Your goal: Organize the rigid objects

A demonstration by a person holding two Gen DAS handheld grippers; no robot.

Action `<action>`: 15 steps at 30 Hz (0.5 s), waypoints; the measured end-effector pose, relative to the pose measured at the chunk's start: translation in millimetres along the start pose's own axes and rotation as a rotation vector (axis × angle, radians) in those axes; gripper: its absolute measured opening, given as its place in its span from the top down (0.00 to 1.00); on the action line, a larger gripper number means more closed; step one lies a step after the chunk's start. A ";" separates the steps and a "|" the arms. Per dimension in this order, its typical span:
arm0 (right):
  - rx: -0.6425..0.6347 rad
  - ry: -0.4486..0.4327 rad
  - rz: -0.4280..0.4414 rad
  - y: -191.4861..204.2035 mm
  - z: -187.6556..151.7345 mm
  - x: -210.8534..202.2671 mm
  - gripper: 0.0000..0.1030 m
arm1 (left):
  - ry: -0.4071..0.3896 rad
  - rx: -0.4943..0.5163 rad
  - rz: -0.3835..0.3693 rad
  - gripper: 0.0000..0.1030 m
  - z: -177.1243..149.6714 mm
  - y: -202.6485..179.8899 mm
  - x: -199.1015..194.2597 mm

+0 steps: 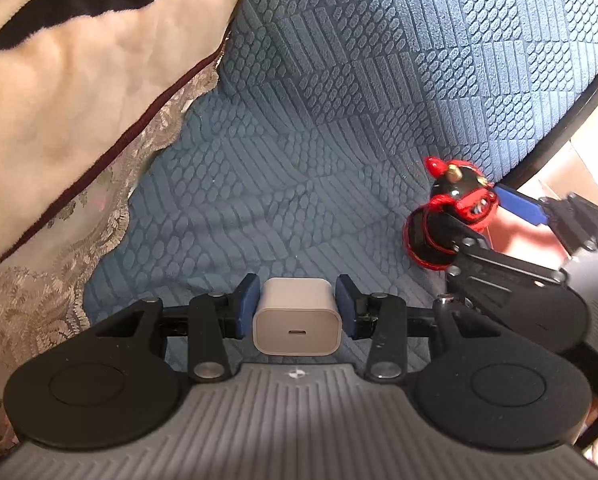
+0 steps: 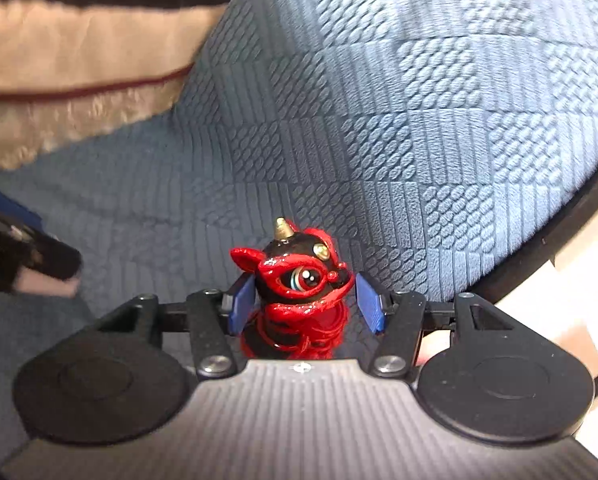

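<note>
Looking along the left wrist view first: the left gripper (image 1: 297, 311) is clamped on a white charger block (image 1: 297, 321), a blue pad pressed to each side, USB-C port facing the camera. The block is held just above the blue textured cushion (image 1: 319, 120). A cream pillow (image 1: 91, 80) with a dark red piping line and lace trim lies to the left, resting on the cushion. At right, the right gripper (image 1: 479, 216) carries a red and black lion figurine (image 1: 451, 216); one blue pad shows behind the figurine's head, the near finger crosses its body.

Right wrist view: the right gripper (image 2: 305, 304) has the lion figurine (image 2: 299, 296) between its blue pads. Left pad touches the figurine's side; the right pad looks a little apart from the head, and contact lower down is hidden, so I cannot tell whether the grip is firm. The figurine stands upright, gold horn on top, one large eye facing the camera. The blue cushion (image 2: 399, 120) fills the background; the pillow (image 2: 79, 60) is blurred at upper left. Part of the left gripper (image 2: 23, 256) shows at the left edge, blurred.
</note>
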State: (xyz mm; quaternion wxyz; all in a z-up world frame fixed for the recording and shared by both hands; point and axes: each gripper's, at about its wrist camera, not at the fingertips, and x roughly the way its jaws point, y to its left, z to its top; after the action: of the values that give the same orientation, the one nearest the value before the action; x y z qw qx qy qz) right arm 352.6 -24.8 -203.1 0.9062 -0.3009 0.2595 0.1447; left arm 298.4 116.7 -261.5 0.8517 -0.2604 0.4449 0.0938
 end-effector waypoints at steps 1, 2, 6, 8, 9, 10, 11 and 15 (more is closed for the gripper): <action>0.014 -0.005 0.007 0.2 -0.5 -3.9 0.43 | -0.002 0.003 0.002 0.54 0.1 -0.7 0.5; 0.030 -0.010 0.014 0.4 -1.1 -8.4 0.43 | -0.004 0.007 0.004 0.54 -0.4 -1.1 0.6; 0.165 -0.005 0.118 -4.2 -4.7 -24.1 0.43 | -0.014 0.010 0.005 0.54 1.3 0.2 -0.5; 0.260 0.009 0.177 -9.2 -9.1 -29.3 0.43 | -0.026 0.013 0.003 0.54 2.3 1.1 -3.1; 0.313 0.021 0.204 -12.3 -11.9 -31.2 0.43 | -0.036 0.015 -0.001 0.54 2.6 1.5 -4.7; 0.367 0.032 0.229 -14.6 -15.7 -33.0 0.44 | -0.043 0.013 -0.006 0.54 3.1 1.9 -6.3; 0.419 0.046 0.251 -17.1 -19.4 -34.1 0.44 | -0.048 0.012 -0.010 0.54 3.2 2.1 -7.6; 0.554 0.092 0.315 -17.5 -36.8 -41.9 0.44 | -0.037 0.020 -0.011 0.54 2.7 -0.3 -6.3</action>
State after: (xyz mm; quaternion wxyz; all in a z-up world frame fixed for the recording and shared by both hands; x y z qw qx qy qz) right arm 311.3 -65.6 -196.7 0.9074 -0.0051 0.3732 0.1930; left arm 296.8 118.4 -255.1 0.8628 -0.2524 0.4288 0.0893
